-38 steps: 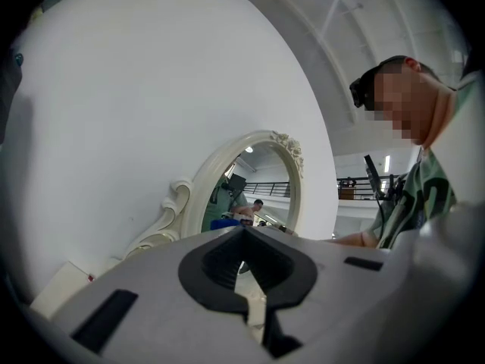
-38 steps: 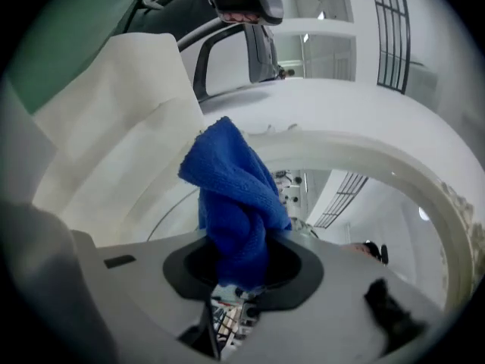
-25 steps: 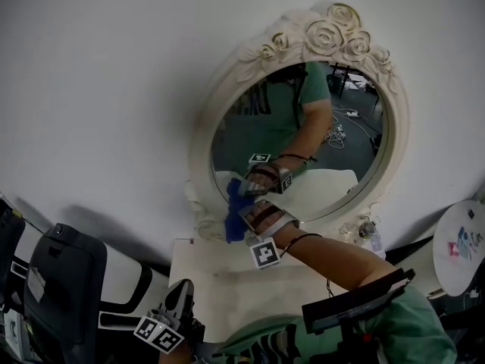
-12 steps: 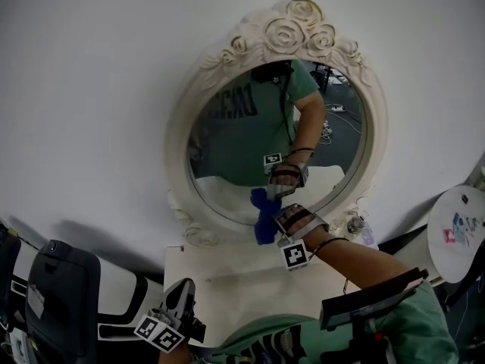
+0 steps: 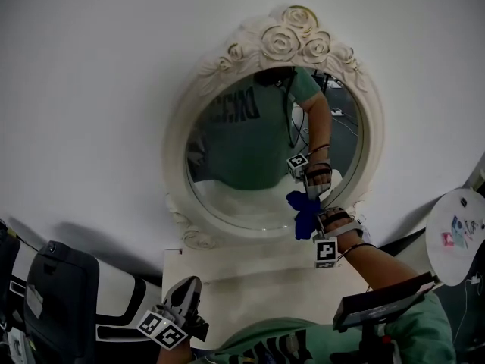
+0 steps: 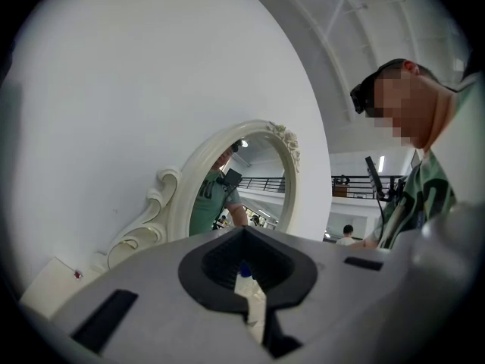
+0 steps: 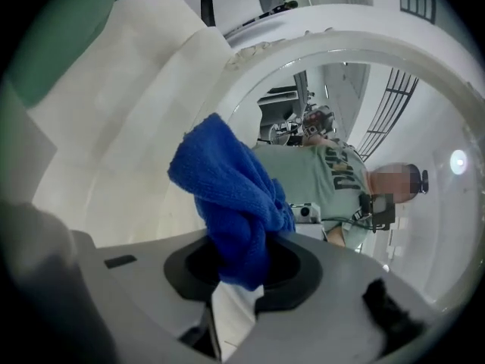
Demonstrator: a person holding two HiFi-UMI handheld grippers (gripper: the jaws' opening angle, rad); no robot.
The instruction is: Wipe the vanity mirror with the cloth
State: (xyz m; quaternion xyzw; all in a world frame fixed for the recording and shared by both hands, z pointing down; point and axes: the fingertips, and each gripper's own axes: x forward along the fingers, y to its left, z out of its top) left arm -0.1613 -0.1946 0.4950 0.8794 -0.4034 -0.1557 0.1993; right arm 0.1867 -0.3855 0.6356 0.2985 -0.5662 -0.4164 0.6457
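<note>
Clenched on a blue cloth [image 5: 304, 212] in the right gripper [image 5: 314, 220], low on the right side of the mirror [image 5: 250, 142]. Pressed to the glass [image 5: 227, 180] there, just above the lower rim of the cream frame [image 5: 179, 139], meeting its own blue double in the reflection. Along that gripper's own jaws: the cloth bunched up out of them, pinched tight at the base, one fold hanging over toward the glass. Behind the gripper, a marker cube [image 5: 326, 252] and a bare forearm [image 5: 371, 260] running back to a green sleeve [image 5: 413, 317].

At lower left, well apart from the mirror, the left gripper [image 5: 186, 293], by the near left corner of the pale bench [image 5: 250, 279]. Clenched too, on nothing: jaws together with only a thin seam between. Past them, in the left gripper view, the mirror from the side against the white wall [image 6: 114, 89].

Upright at the back of the bench, oval, topped with carved roses [image 5: 299, 40]. At far right, part of a round white table [image 5: 455, 237].
</note>
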